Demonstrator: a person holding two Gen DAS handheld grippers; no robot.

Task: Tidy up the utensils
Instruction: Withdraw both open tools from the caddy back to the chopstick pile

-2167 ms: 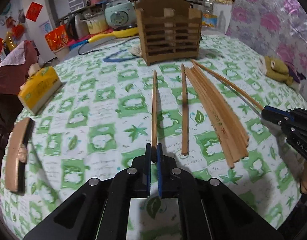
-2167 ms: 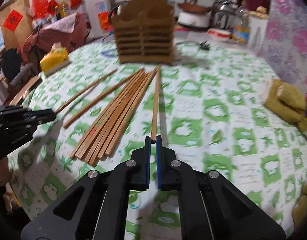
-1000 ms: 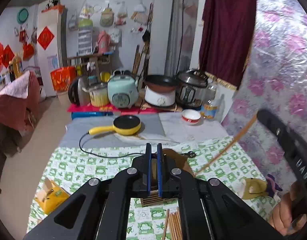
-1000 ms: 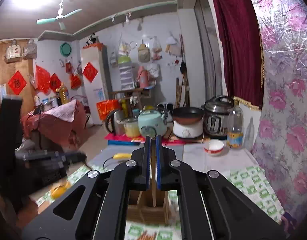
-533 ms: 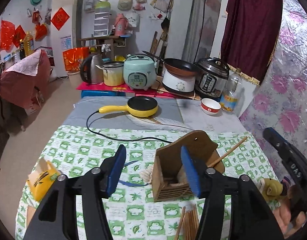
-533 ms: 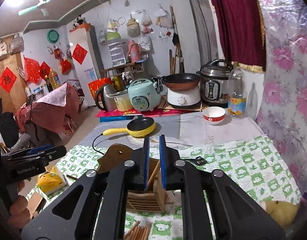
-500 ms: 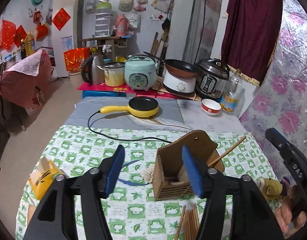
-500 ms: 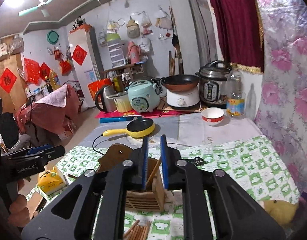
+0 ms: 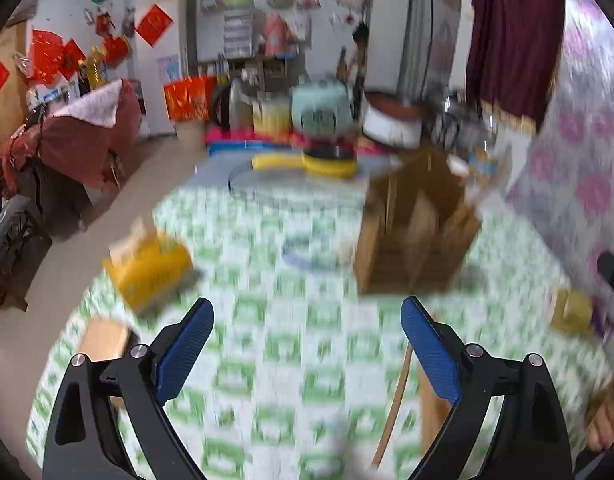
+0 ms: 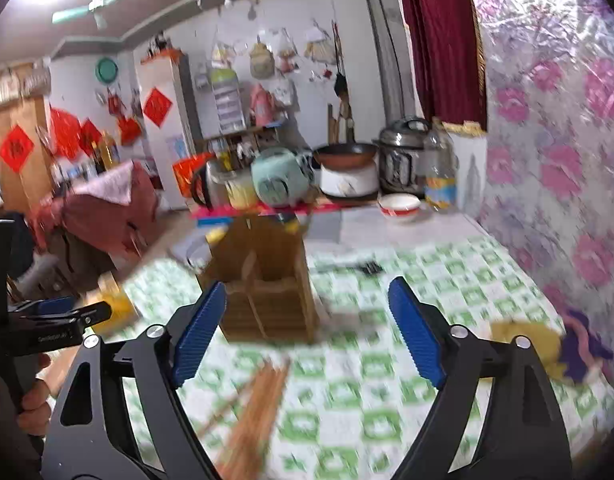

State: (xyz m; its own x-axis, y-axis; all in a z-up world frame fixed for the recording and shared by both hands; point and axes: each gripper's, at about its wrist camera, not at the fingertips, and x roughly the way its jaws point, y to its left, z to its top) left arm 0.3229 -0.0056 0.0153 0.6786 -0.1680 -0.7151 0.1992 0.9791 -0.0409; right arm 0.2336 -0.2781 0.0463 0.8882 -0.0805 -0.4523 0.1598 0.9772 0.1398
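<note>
The brown wooden utensil holder (image 9: 415, 236) stands upright on the green-checked tablecloth (image 9: 299, 344), blurred by motion. My left gripper (image 9: 307, 312) hangs in front of it, its jaws opening wide with nothing between them. Loose wooden chopsticks (image 9: 397, 396) lie on the cloth near its right finger. In the right wrist view the holder (image 10: 267, 284) sits just beyond my right gripper (image 10: 307, 292), whose jaws are opening too and hold nothing. A bundle of chopsticks (image 10: 259, 404) lies below it. The left gripper (image 10: 63, 320) shows at that view's left edge.
A yellow tissue box (image 9: 151, 268) lies left of the holder, with a tan block (image 9: 103, 340) nearer the table edge. A yellow plush toy (image 10: 523, 344) sits at the right. A yellow pan (image 9: 327, 162) and kitchen appliances (image 10: 347, 172) stand behind the table.
Both grippers were shut on a chopstick above the holder; both have let go and opened wide. Both views have sunk toward the table and the holder looks nearer.
</note>
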